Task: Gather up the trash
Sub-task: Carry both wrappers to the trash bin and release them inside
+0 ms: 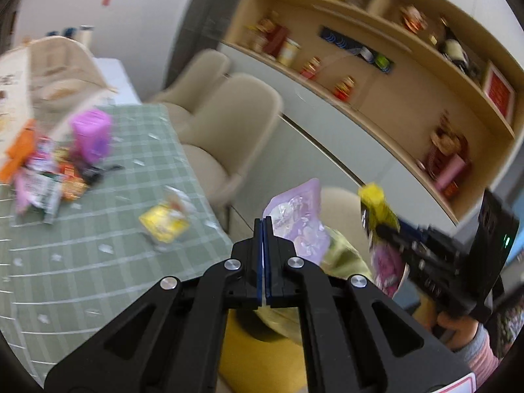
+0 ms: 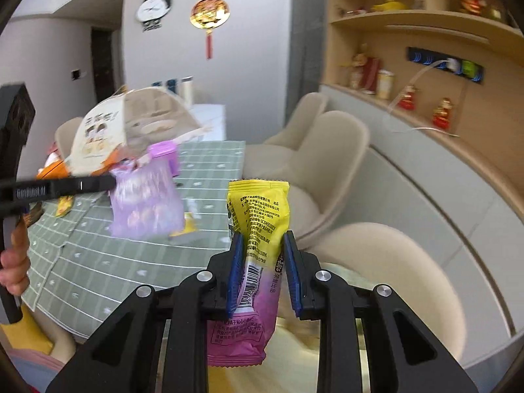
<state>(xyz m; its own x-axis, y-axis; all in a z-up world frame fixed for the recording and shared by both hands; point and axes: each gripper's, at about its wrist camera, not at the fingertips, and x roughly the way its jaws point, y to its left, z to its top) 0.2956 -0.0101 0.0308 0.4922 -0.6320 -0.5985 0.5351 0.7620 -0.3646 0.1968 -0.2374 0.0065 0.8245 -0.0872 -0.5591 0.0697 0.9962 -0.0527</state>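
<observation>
My left gripper (image 1: 263,221) is shut on a pale purple see-through wrapper (image 1: 298,226), which sticks out to the right of its fingertips. The right wrist view shows that same gripper (image 2: 111,181) holding the purple wrapper (image 2: 144,203) up over the table. My right gripper (image 2: 262,237) is shut on a yellow and magenta snack packet (image 2: 258,229) that stands upright between the blue pads. From the left wrist view, the right gripper (image 1: 380,226) carries the packet (image 1: 376,203) beyond the table's edge. On the green checked tablecloth (image 1: 98,229) are a yellow wrapper (image 1: 163,222) and a pile of wrappers (image 1: 42,177).
A purple box (image 1: 91,134) and a mesh food cover (image 1: 55,75) stand at the back of the table. Beige chairs (image 1: 235,124) line its right side, in front of a wooden shelf unit (image 1: 393,65). Something yellowish-green (image 1: 340,255) lies below both grippers.
</observation>
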